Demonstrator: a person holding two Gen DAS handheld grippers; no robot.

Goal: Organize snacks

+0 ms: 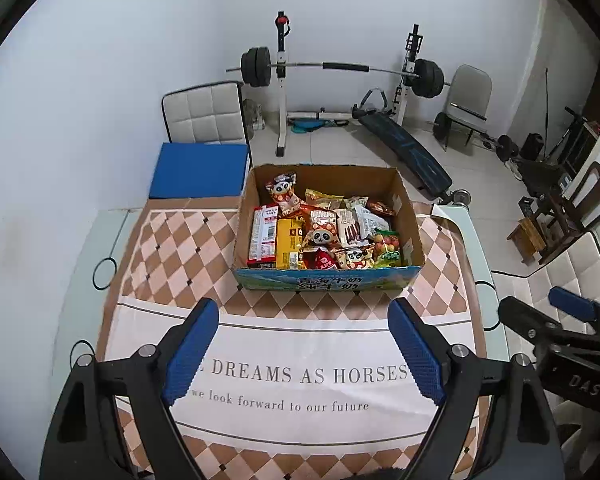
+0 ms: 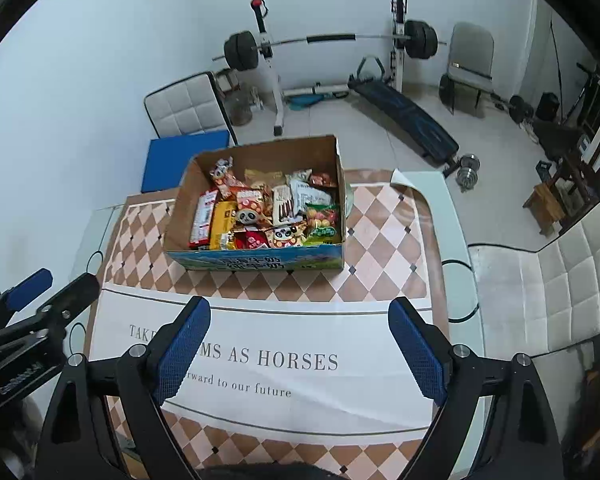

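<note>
An open cardboard box (image 1: 410, 216) (image 2: 180, 196) stands on the far half of the table, full of several snack packets (image 1: 320, 232) (image 2: 260, 216): panda bags, a red-white carton, a yellow packet, a green bag. My left gripper (image 1: 304, 320) is open and empty above the near tablecloth, short of the box. My right gripper (image 2: 300, 320) is open and empty, likewise short of the box. The right gripper shows at the right edge of the left wrist view (image 1: 548, 312); the left gripper shows at the left edge of the right wrist view (image 2: 56, 284).
A checked tablecloth (image 1: 172, 248) with printed text covers the glass table (image 2: 456, 216). A blue pad (image 1: 200, 170) on a chair sits behind the table. A white padded chair (image 2: 560, 280) stands right. A barbell rack (image 1: 324, 68) and bench fill the far floor.
</note>
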